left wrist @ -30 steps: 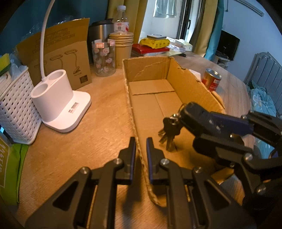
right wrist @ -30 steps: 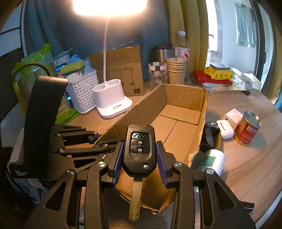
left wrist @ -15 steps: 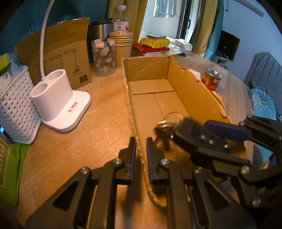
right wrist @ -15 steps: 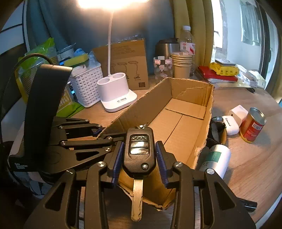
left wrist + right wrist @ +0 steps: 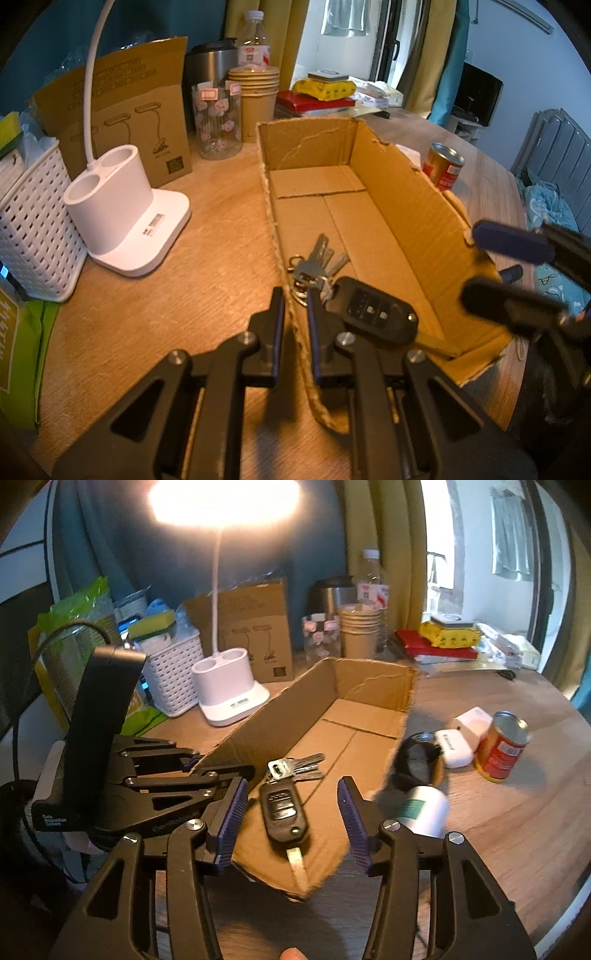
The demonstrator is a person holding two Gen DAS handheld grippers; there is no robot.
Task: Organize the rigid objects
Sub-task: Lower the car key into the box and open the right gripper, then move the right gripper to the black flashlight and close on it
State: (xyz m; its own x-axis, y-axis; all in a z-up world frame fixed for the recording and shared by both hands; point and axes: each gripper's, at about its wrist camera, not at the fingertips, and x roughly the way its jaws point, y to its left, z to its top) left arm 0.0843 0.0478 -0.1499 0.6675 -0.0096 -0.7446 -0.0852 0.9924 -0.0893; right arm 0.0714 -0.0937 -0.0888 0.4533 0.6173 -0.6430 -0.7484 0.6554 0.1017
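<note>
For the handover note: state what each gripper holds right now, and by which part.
Left gripper pinches the cardboard box's near side wall. Right gripper, opening, holds nothing; the car key lies free in the box.

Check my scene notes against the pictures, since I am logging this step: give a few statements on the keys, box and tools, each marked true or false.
1. The car key lies inside the cardboard box. True.
2. The right tool grips the car key. False: its jaws are opening, clear of the key.
3. The left tool clamps the box's wall. True.
4. The red can stands inside the box. False: it stands on the table outside.
</note>
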